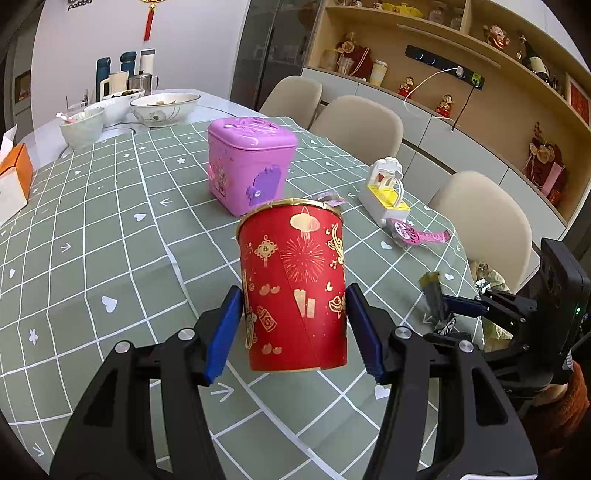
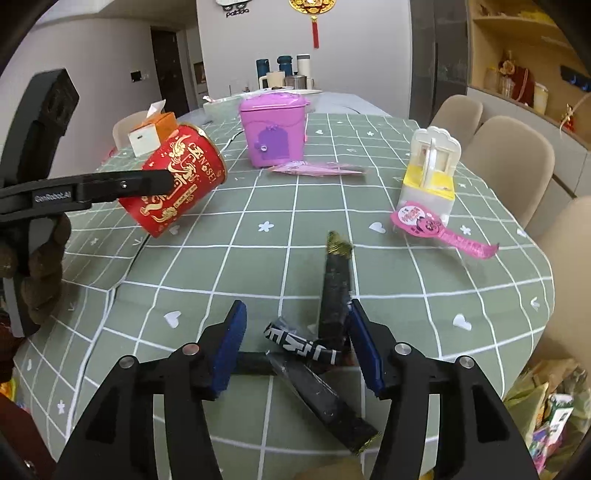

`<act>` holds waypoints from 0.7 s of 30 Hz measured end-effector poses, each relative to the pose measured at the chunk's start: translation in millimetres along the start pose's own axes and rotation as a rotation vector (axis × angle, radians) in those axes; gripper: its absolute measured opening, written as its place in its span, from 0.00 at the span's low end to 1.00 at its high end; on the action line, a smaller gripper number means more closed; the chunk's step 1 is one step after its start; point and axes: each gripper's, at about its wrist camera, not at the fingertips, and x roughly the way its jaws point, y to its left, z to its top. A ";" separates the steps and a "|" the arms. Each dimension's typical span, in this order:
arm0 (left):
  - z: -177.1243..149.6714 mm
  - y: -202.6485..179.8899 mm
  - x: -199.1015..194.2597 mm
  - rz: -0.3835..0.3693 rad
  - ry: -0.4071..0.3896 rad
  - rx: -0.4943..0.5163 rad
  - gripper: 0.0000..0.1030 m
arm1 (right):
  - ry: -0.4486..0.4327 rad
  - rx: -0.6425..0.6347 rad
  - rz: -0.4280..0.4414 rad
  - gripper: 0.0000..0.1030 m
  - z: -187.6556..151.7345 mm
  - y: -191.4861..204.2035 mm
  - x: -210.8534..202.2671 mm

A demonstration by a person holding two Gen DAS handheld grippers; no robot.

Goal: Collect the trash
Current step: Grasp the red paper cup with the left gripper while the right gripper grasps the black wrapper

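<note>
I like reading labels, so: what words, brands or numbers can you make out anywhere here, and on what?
"CANESEI": as far as it reads, on the red cup in the left tongs.
"GenRobot.AI": on the left tongs' arm.
"patdda", roughly: wall sign, too blurred to be sure.
White letters on the black wrapper: cut off, unreadable.
Pink toy watch print: too small.

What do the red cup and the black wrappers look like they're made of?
Red cup: likely printed paperboard, with a visible side seam, gold rim and semi-gloss sheen. Black wrappers: thin plastic or foil film, probably; creased, glossy, with gold crimped ends.
</note>
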 end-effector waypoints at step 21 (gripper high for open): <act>-3.5 -2.3 -0.2 0.006 -0.001 0.003 0.53 | 0.020 0.010 -0.037 0.51 -18.2 4.1 -7.5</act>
